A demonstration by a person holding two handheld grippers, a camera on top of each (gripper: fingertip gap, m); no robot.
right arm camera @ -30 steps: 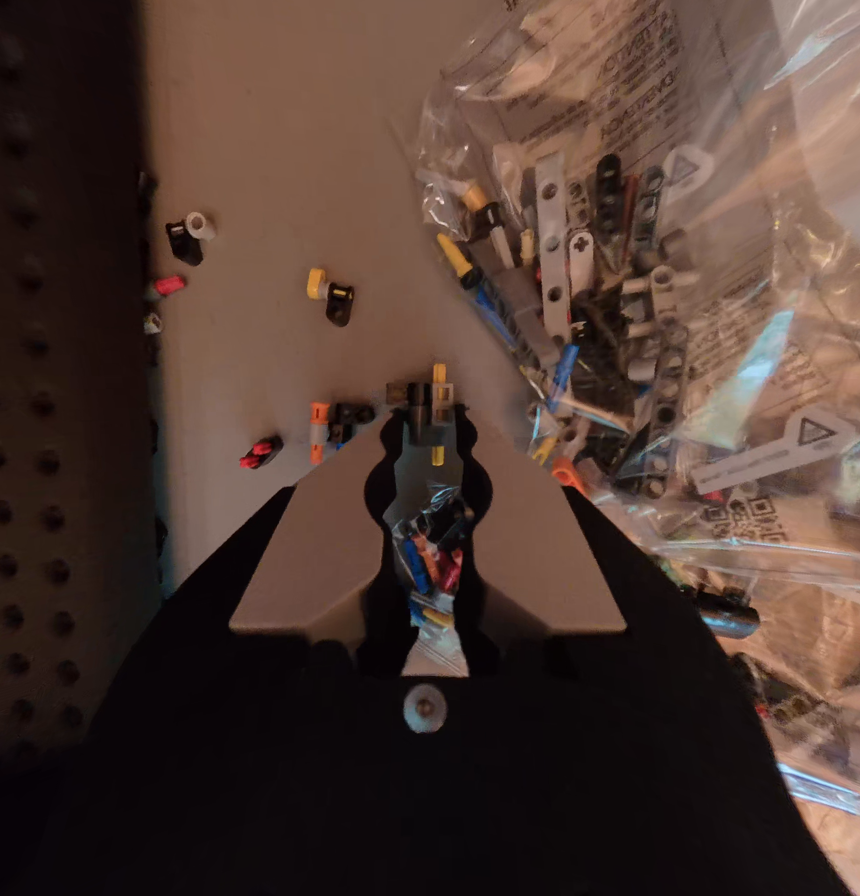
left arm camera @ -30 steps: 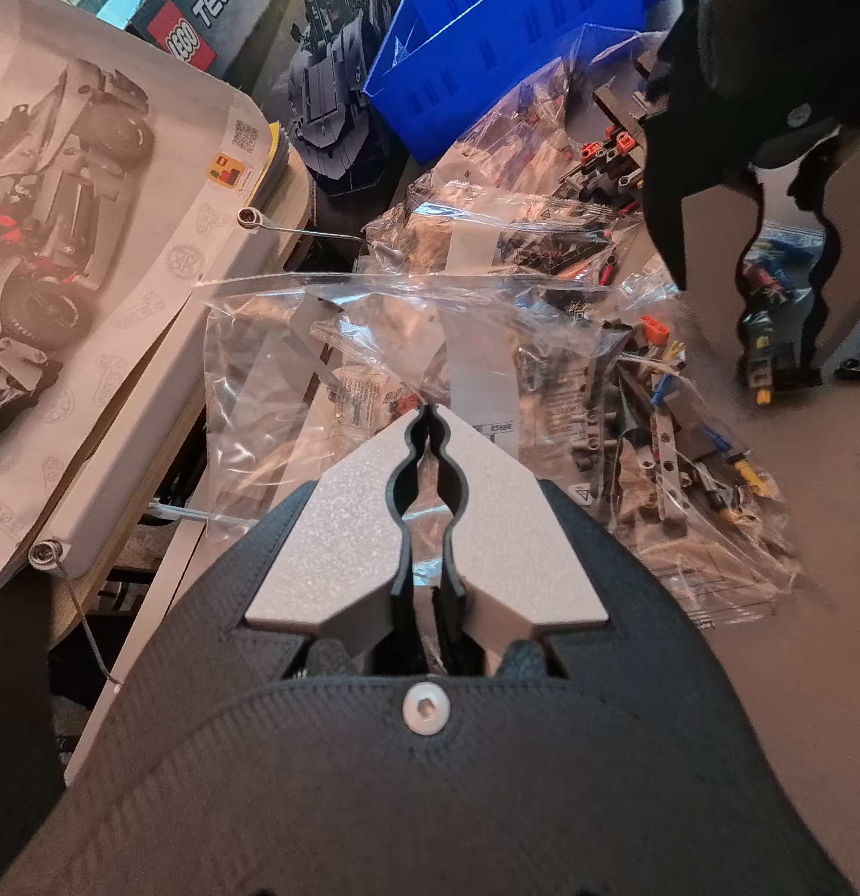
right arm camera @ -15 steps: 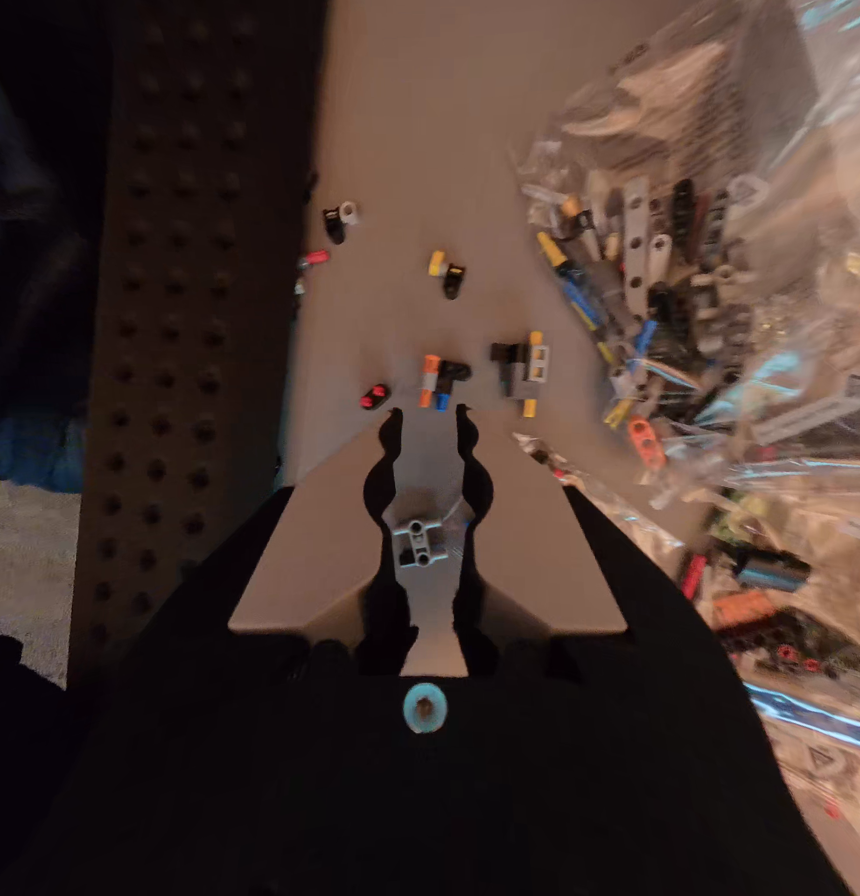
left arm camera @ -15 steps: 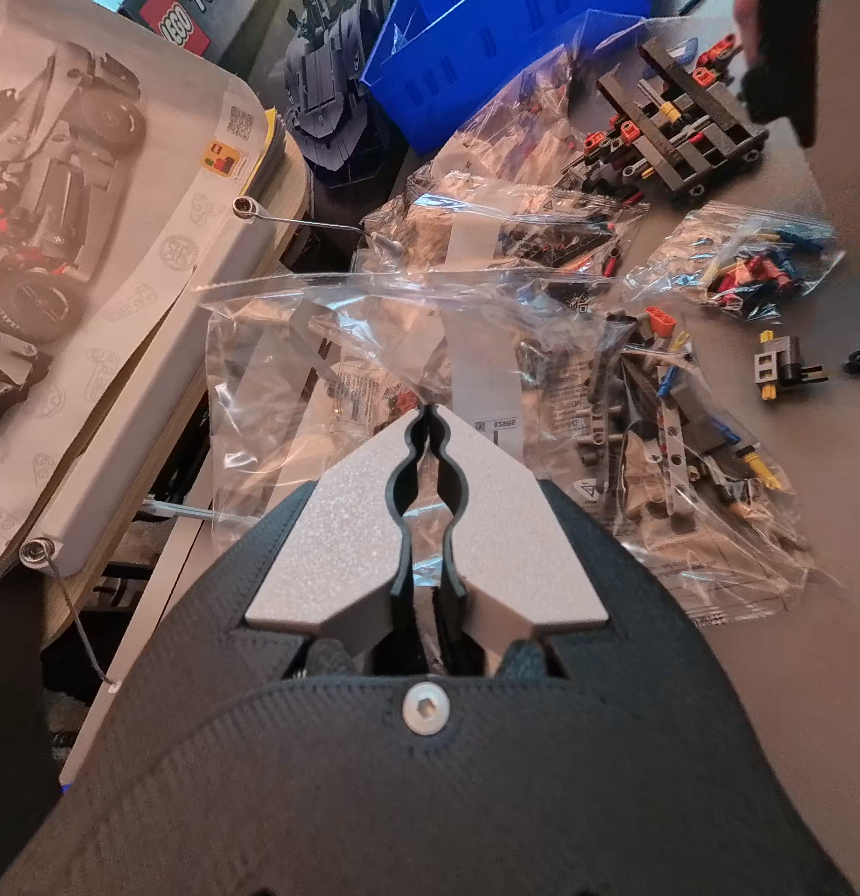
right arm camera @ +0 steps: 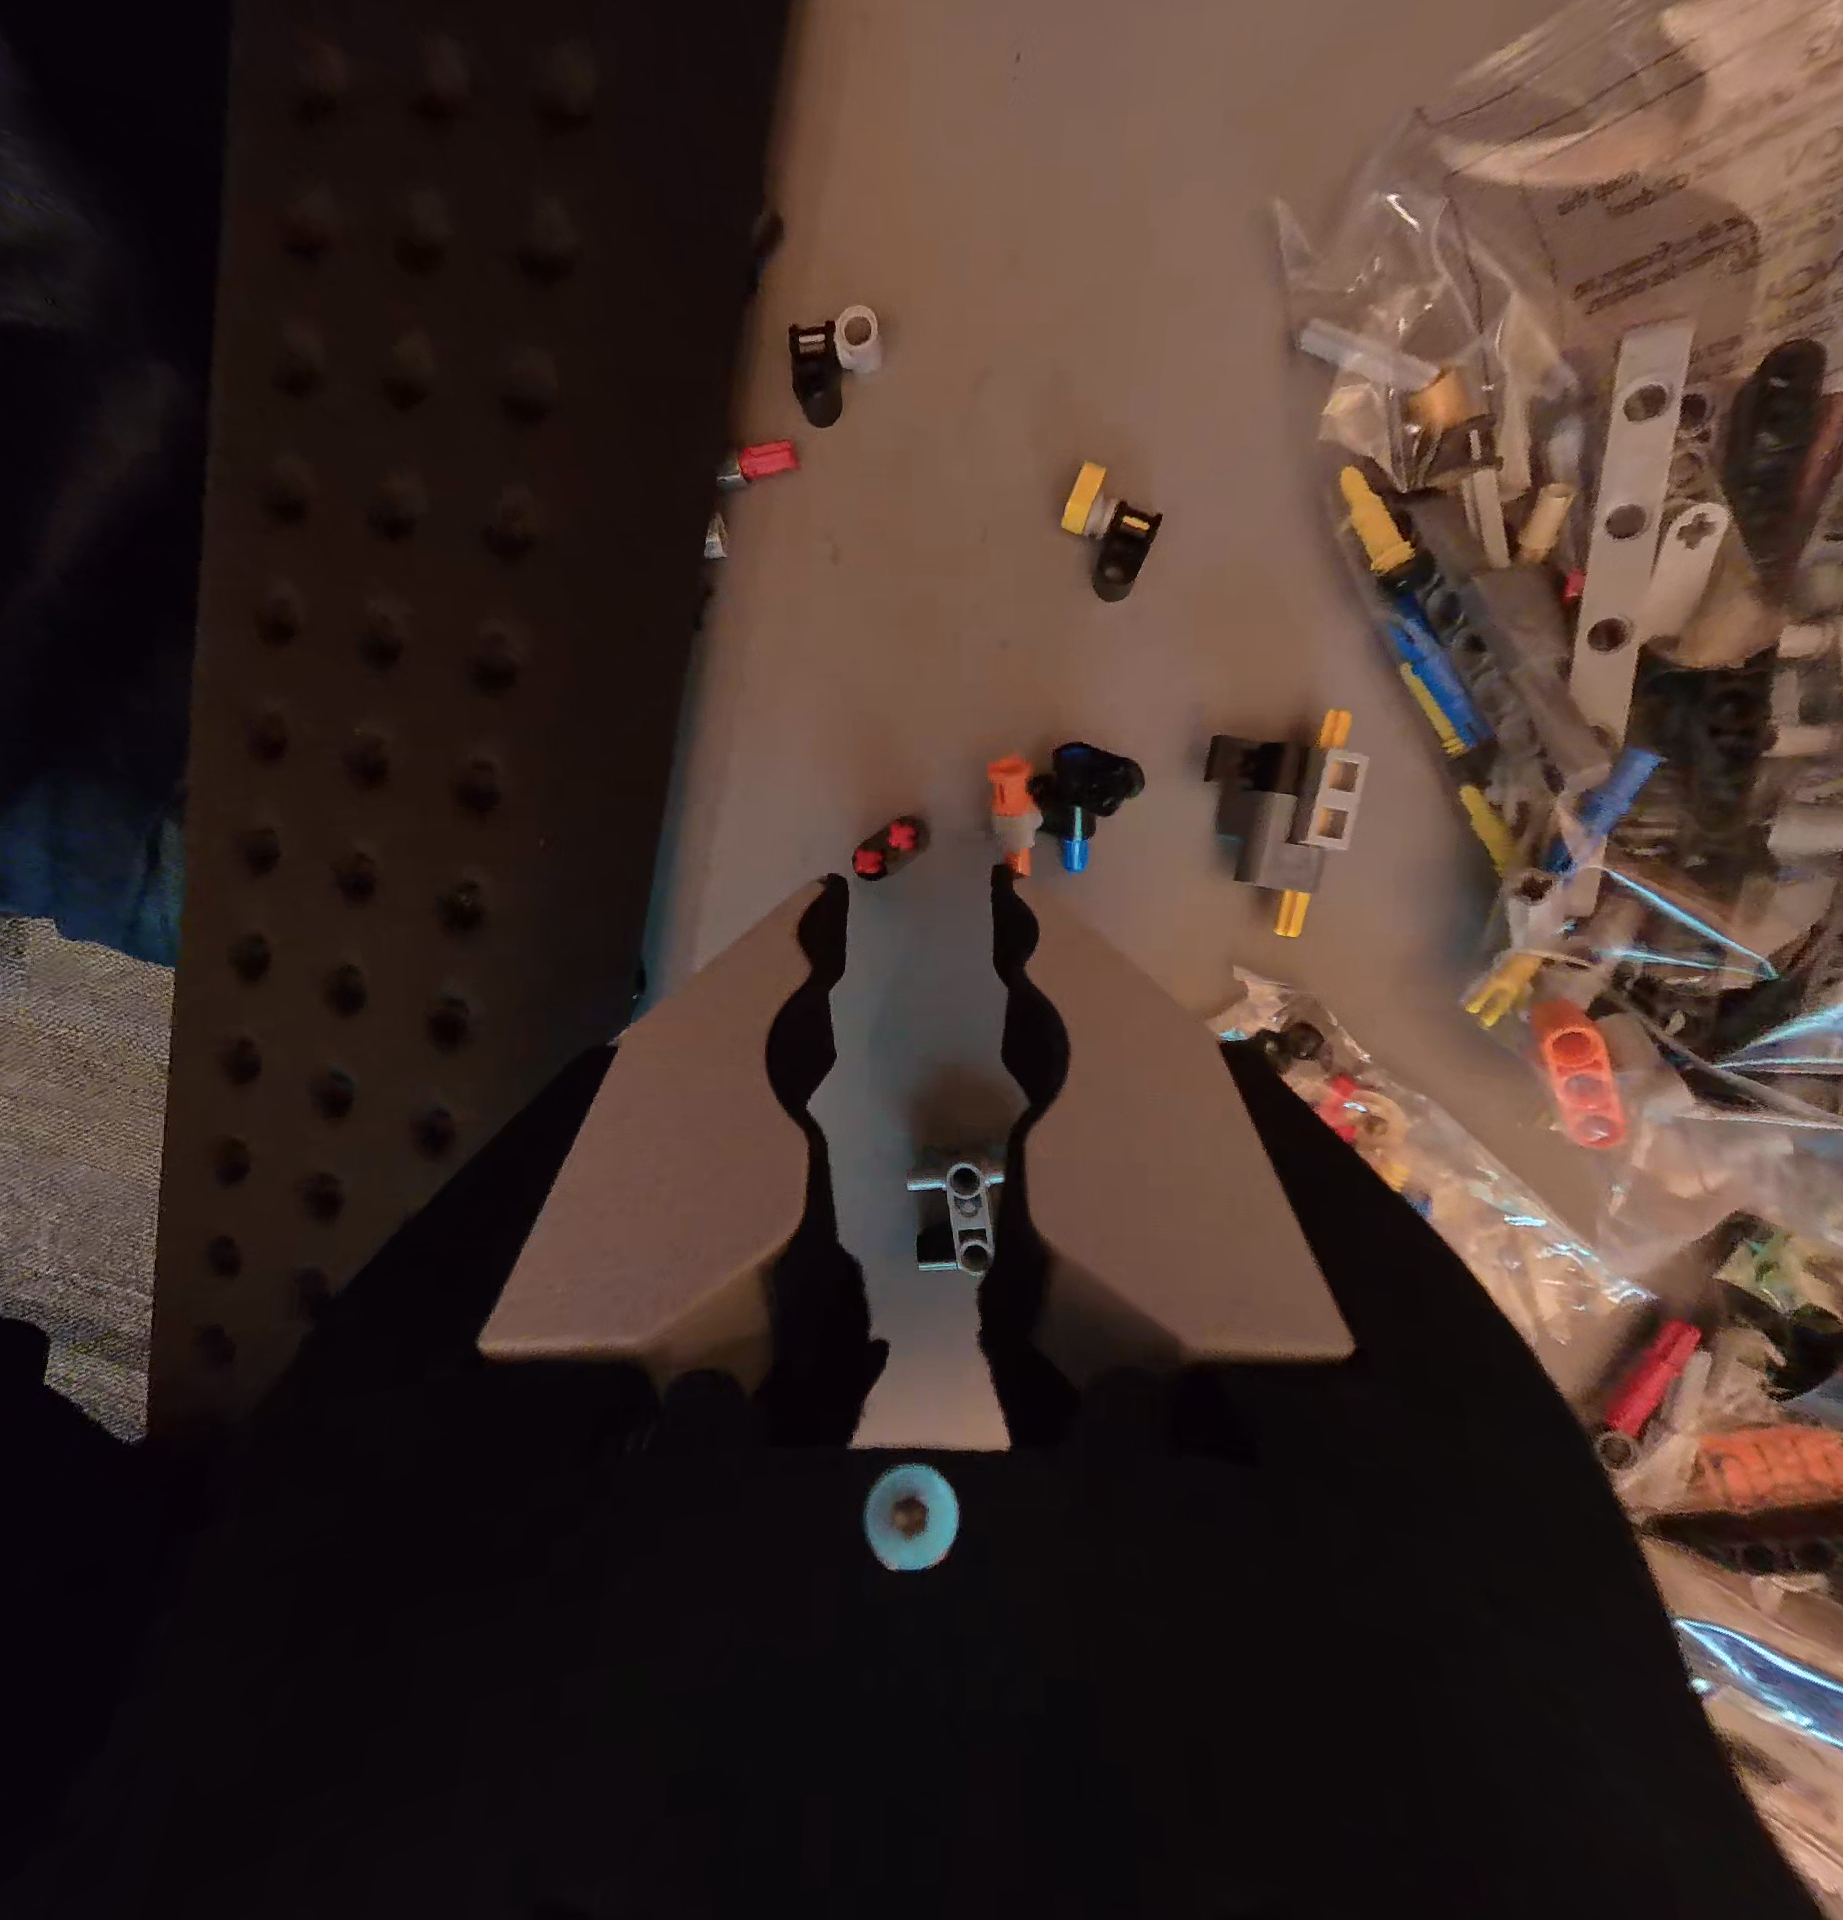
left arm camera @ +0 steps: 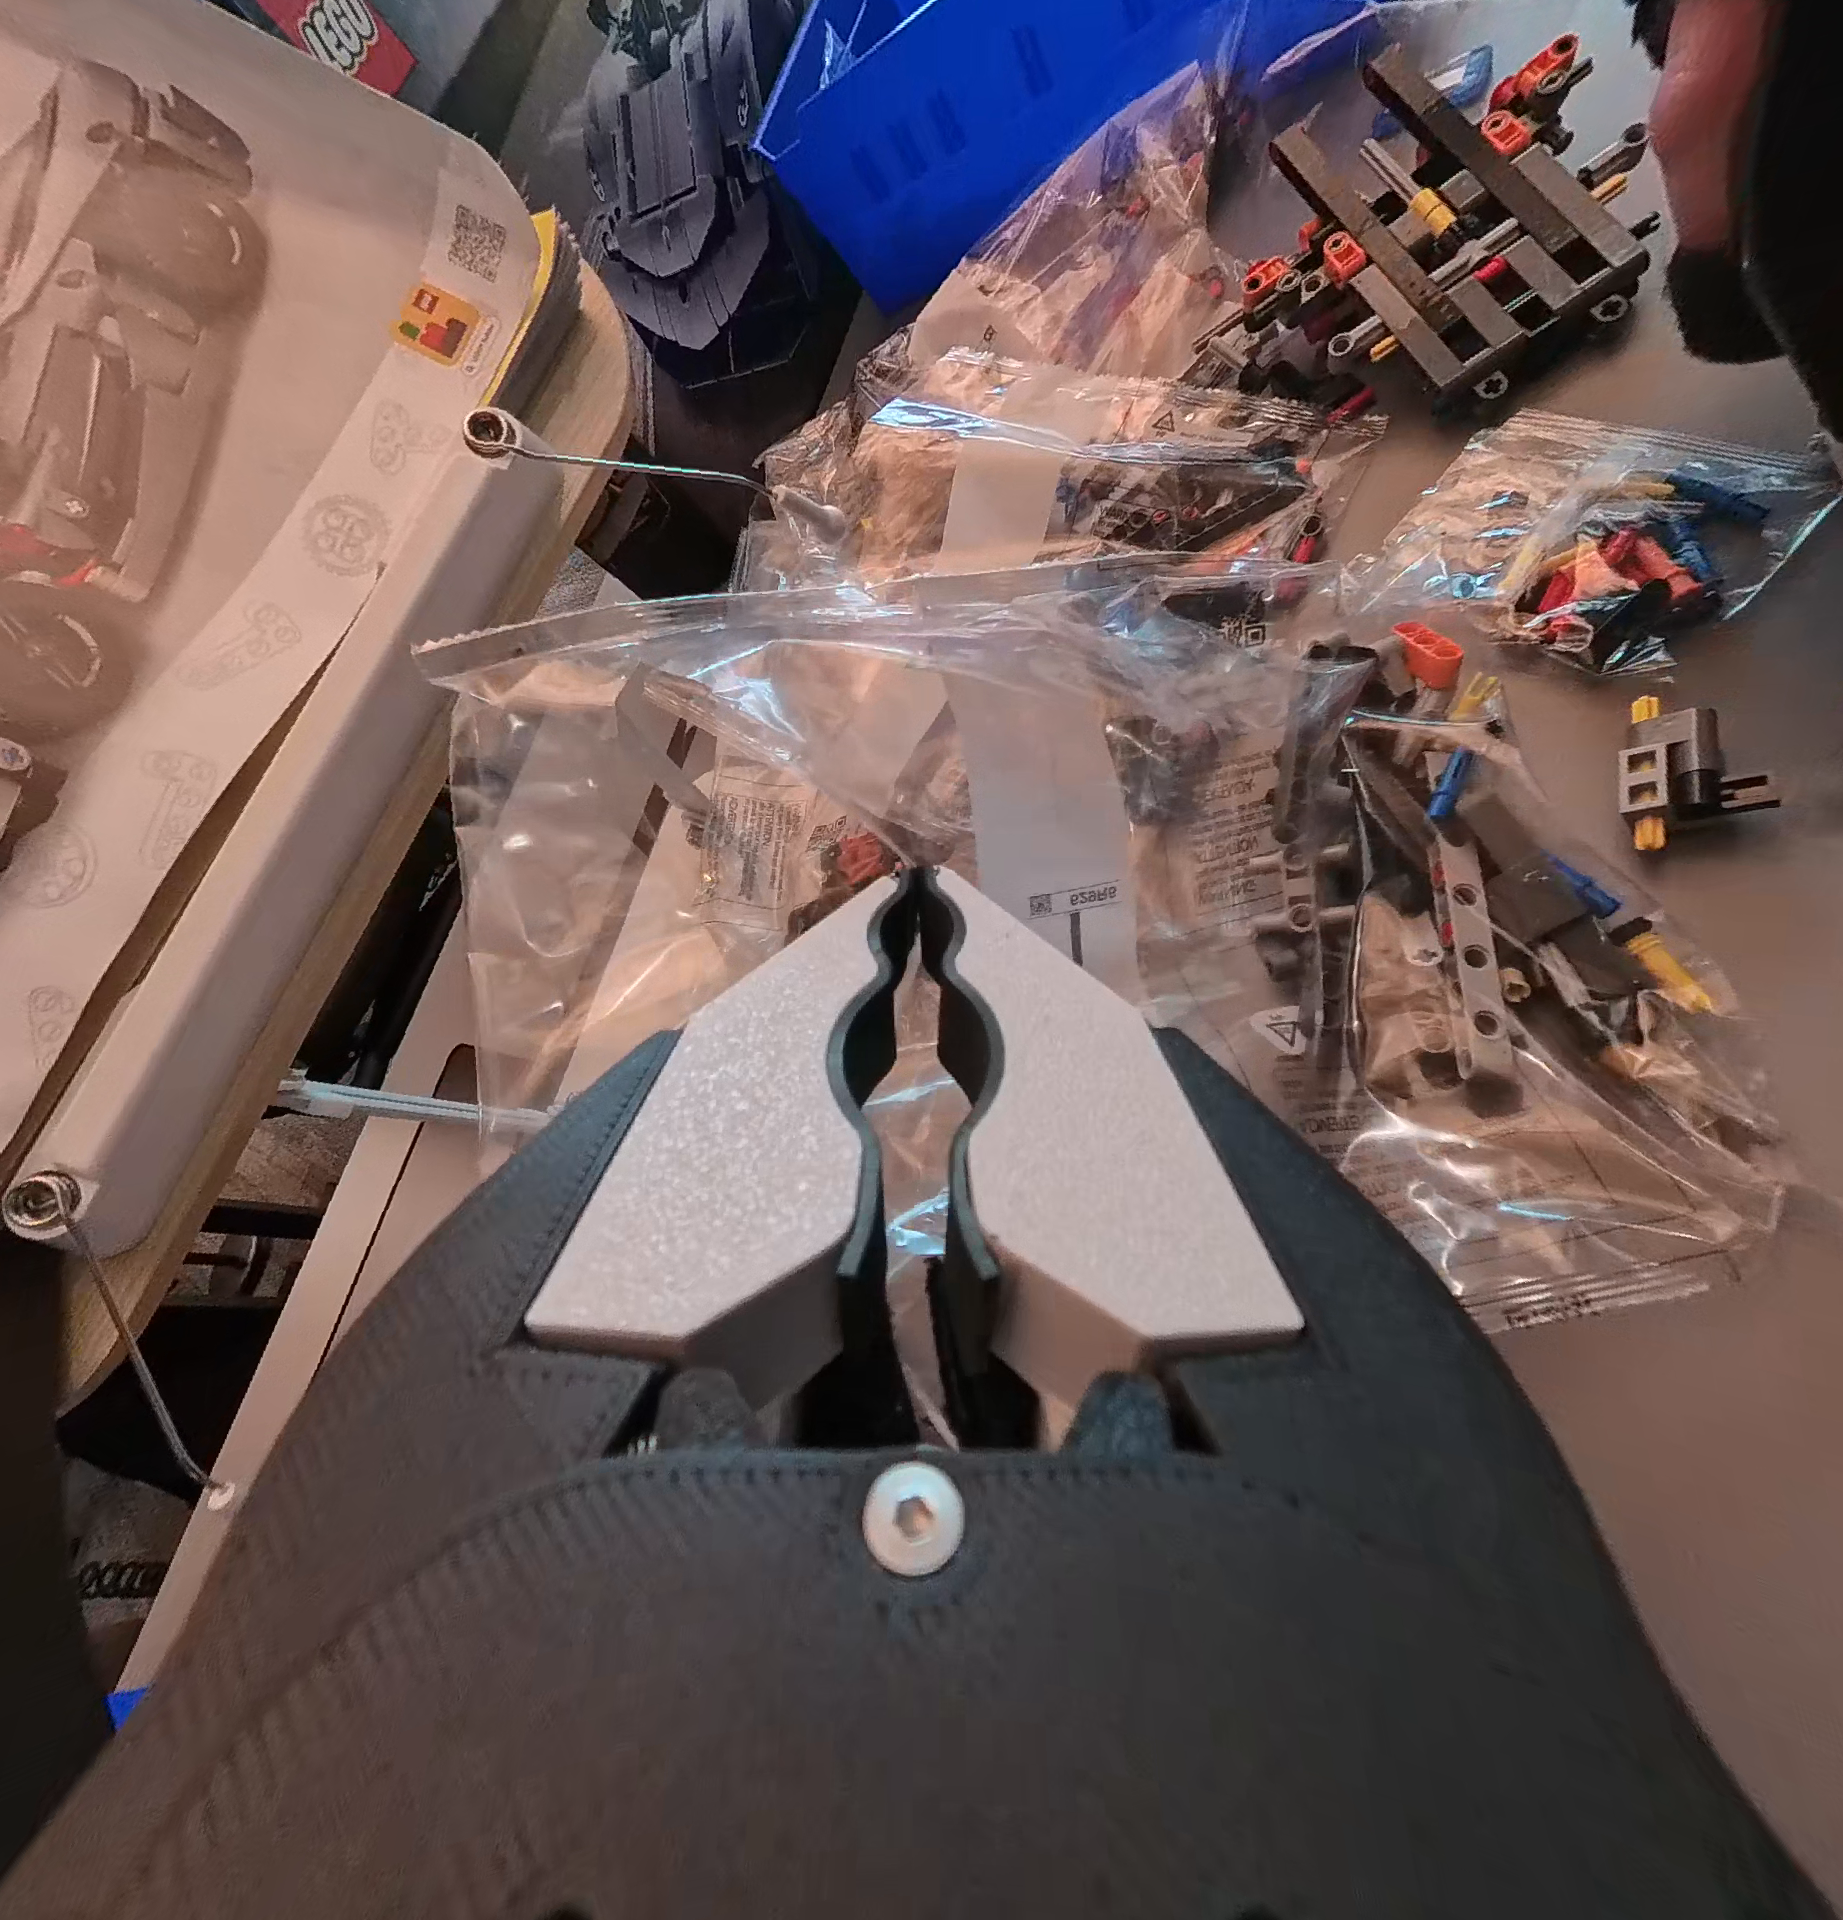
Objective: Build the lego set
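Left wrist view: left gripper (left arm camera: 918,883) with jaws closed tip to tip; clear plastic bag (left arm camera: 792,748) shows through the gaps between the fingers, but whether the tips pinch the film cannot be told.
Bags: several clear bags of Technic parts overlap on the grey table (left arm camera: 1675,1558); the big bag of beams and pins (left arm camera: 1468,935) lies right of the gripper, a smaller bag of red, blue and yellow pins (left arm camera: 1613,561) farther right.
Partial build: dark grey beam frame with red connectors (left arm camera: 1457,218) at the far right of the table, beyond the bags.
Surroundings: instruction booklet (left arm camera: 169,468) on a stand to the left; blue bin (left arm camera: 958,114) at the far edge.
Right wrist view: right gripper (right arm camera: 912,883) held above the table, jaws apart, nothing between the tips.
Piece under gripper: small grey connector (right arm camera: 961,1205) lies on the table, seen in the gap between the fingers.
Loose pieces: grey and black sub-assembly with yellow axle (right arm camera: 1286,816) just beyond the right tip; orange, black and blue cluster (right arm camera: 1062,805) and red-and-black pin (right arm camera: 889,848) near the tips; yellow-and-black piece (right arm camera: 1109,530) and black-and-white piece (right arm camera: 834,353) farther off.
Left edge: dark studded board (right arm camera: 397,623).
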